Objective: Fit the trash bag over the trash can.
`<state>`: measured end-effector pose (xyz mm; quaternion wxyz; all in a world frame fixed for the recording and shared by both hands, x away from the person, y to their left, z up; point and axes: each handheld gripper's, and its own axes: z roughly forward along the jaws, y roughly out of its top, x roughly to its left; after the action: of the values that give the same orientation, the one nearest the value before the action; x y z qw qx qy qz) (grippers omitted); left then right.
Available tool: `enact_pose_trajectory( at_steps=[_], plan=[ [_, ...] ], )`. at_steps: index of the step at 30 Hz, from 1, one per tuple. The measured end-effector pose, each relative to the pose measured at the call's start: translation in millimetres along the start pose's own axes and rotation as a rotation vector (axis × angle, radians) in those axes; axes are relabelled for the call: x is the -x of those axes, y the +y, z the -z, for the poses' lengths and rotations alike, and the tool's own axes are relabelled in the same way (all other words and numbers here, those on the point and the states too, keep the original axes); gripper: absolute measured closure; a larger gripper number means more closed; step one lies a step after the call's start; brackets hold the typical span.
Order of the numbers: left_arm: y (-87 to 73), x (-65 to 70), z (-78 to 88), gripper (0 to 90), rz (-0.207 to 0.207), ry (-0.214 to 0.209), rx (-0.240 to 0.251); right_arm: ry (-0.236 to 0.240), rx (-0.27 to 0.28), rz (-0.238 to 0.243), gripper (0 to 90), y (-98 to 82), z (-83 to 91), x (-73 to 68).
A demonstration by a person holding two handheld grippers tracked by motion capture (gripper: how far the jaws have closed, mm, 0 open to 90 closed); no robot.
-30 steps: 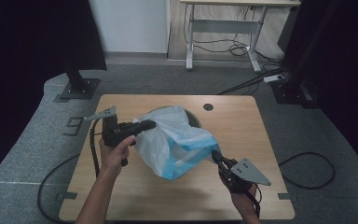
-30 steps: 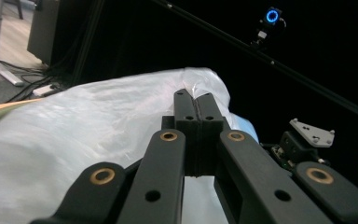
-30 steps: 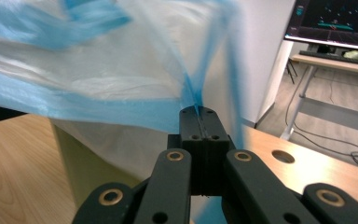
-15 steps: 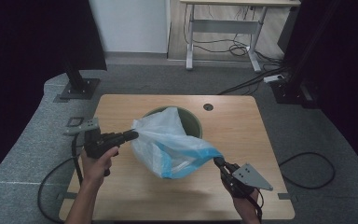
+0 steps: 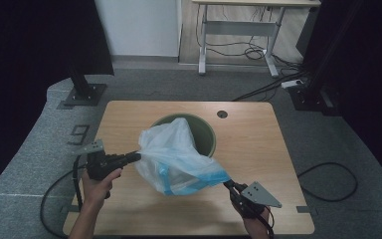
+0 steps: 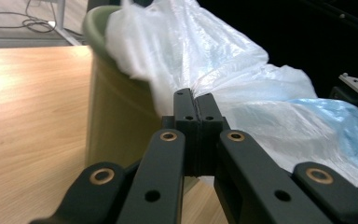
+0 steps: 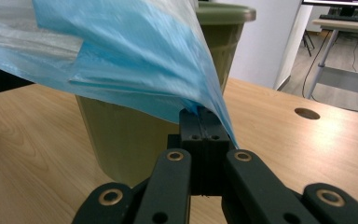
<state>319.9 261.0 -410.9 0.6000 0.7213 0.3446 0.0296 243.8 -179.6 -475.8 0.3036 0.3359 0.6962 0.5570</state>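
Observation:
A thin plastic bag, clear white with a blue band along one edge, is stretched over a green bin standing on the wooden table. My left gripper is shut on the bag's left edge, at the table's left side. My right gripper is shut on the blue edge near the table's front right. In the left gripper view the jaws meet on the white film beside the bin. In the right gripper view the jaws pinch the blue film in front of the bin.
A round cable hole lies in the table behind the bin. Black stands and a white desk frame with cables are on the floor beyond. A cable loops on the grey carpet at right.
Both hands have dropped lower and the left has swung out to the left, pulling the bag wider and flatter over the bin. Both grips hold.

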Motion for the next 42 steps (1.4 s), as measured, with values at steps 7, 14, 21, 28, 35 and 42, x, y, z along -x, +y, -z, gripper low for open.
enact_pose_trajectory(
  at_steps=[7,14,21,28,35,42],
  plan=[
    [-12.9,-5.4,-0.7,90.0,-0.013,0.023,-0.028,0.023,-0.038,-0.018,89.1,-13.6,-6.8,-5.0],
    [-17.1,-12.6,-1.8,90.0,-0.003,0.053,-0.037,0.028,-0.059,-0.041,89.1,-22.0,-12.7,-3.8],
    [-11.8,-18.1,-8.7,90.0,-0.006,0.106,-0.033,-0.008,-0.054,-0.05,89.1,-19.9,-22.4,1.1],
    [-0.2,-14.2,-10.8,89.2,-0.031,0.174,-0.016,-0.06,-0.025,-0.068,89.1,-10.8,-27.0,6.3],
    [7.4,-4.4,-13.2,80.0,-0.058,0.179,-0.015,-0.101,0.002,-0.08,89.0,-2.8,-25.9,12.5],
    [15.4,22.8,0.6,56.7,-0.157,0.145,-0.033,-0.096,0.006,-0.069,89.0,-1.6,-20.9,12.5]
  ],
)
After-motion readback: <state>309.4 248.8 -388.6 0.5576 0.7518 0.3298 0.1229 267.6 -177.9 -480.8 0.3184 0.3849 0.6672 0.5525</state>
